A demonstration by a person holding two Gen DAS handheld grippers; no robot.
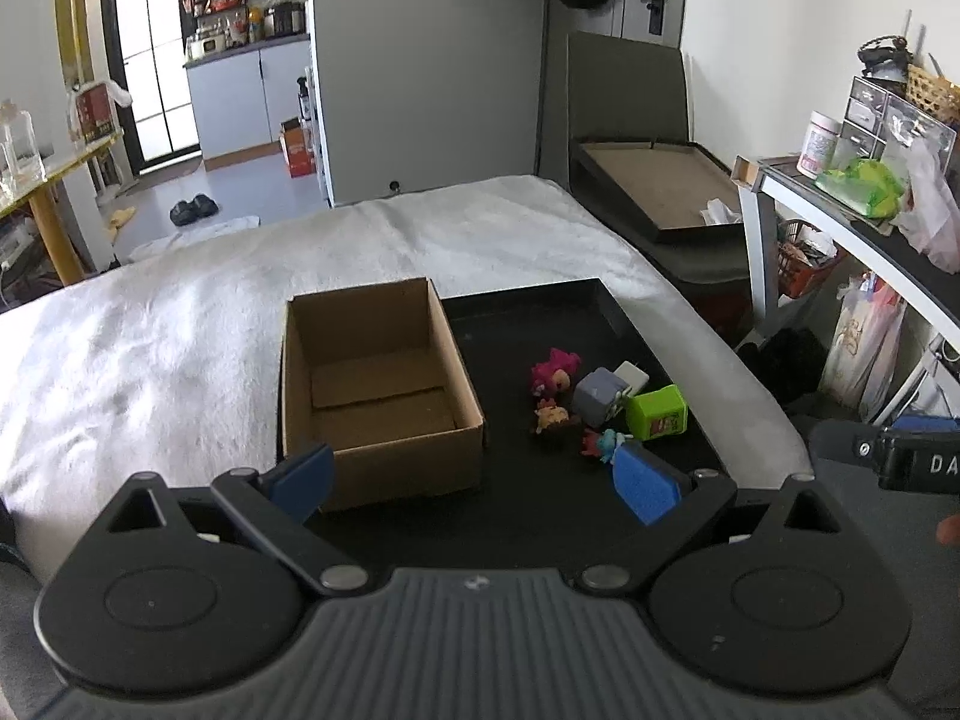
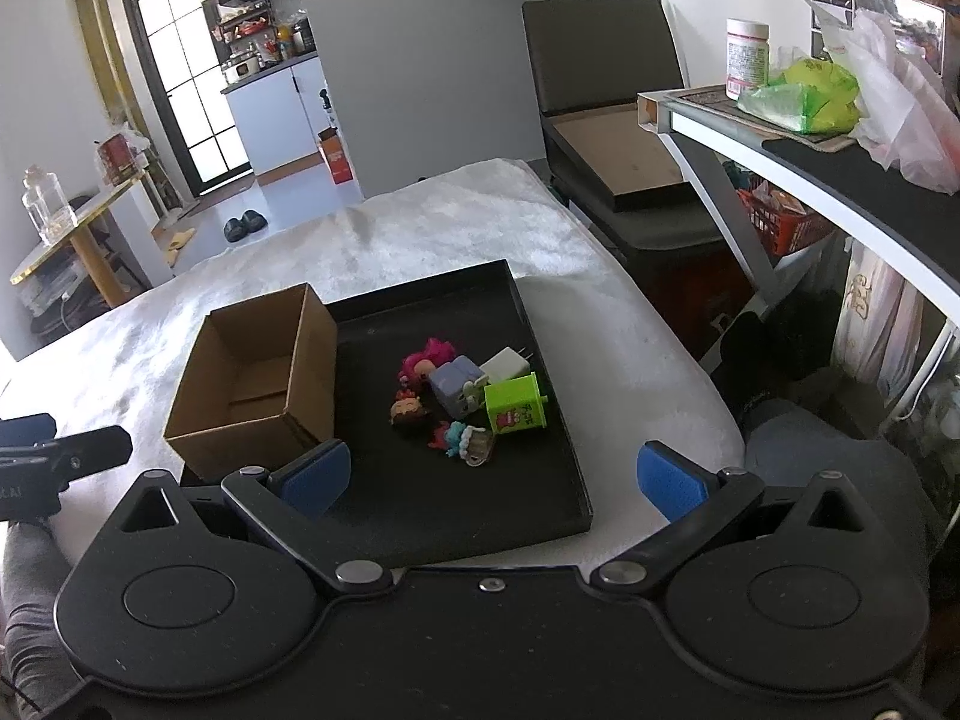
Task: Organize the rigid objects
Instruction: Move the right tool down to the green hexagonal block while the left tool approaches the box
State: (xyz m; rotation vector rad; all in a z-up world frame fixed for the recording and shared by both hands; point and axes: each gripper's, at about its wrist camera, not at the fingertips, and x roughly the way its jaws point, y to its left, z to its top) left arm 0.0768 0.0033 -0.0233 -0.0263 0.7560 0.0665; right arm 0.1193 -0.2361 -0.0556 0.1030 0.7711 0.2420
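The left hand-held gripper (image 1: 474, 480) hovers with its blue pads spread wide, gripping nothing; just ahead of its left pad sits a cardboard box (image 1: 378, 384), open-topped and bare inside, its long axis running away from the gripper. The right hand-held gripper (image 2: 492, 480) is likewise spread and unloaded over the near end of a black tray (image 2: 540, 504). Ahead of it, clustered in the tray right of the box, lie a green cube (image 2: 516, 408), a grey-purple block (image 2: 457, 383), a white charger (image 2: 507, 363) with prongs pointing away to the right, a pink-haired doll (image 2: 429, 354), a brown-headed figure (image 2: 410, 411) and a blue-haired figure (image 2: 462, 438). The tray rests on a white-covered bed (image 2: 420, 234).
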